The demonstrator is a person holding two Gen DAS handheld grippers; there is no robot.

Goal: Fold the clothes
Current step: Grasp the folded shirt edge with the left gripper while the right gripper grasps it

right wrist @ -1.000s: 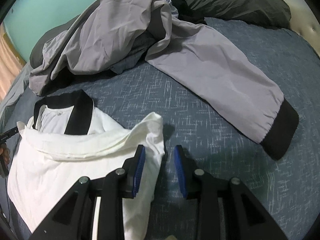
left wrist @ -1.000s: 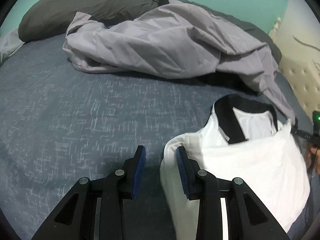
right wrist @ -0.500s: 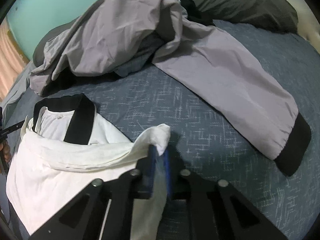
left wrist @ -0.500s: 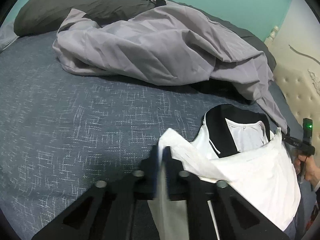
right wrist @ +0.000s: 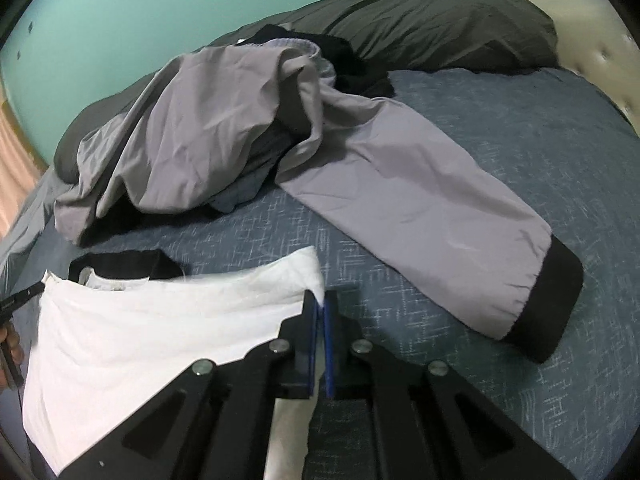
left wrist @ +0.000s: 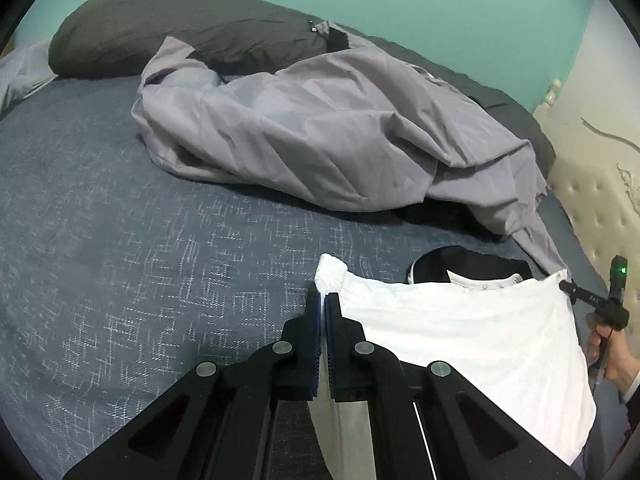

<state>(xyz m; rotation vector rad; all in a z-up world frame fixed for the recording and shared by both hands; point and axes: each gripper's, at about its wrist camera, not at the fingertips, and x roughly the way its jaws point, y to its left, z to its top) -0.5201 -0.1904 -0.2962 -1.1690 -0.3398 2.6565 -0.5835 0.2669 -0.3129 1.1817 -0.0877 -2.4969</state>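
A white shirt (left wrist: 460, 332) with a black collar (left wrist: 468, 262) lies partly folded on the blue bed. My left gripper (left wrist: 323, 300) is shut on its near left corner and holds that edge lifted. In the right wrist view the same white shirt (right wrist: 152, 332) stretches to the left, its black collar (right wrist: 124, 264) behind. My right gripper (right wrist: 320, 304) is shut on the opposite corner, also raised. The shirt's edge is pulled taut between both grippers. The other gripper's tip shows at the far edge of each view.
A crumpled grey jacket (left wrist: 320, 136) lies behind the shirt; its sleeve with a black cuff (right wrist: 548, 304) reaches right. Dark pillows (left wrist: 180, 32) lie along the teal wall. A cream tufted headboard (left wrist: 600, 200) stands to the right. Blue bedsheet (left wrist: 120, 260) spreads to the left.
Both grippers were open beside the shirt's corners one second ago. They have shut on the corners and lifted the edge, pulling it taut and forward over the shirt.
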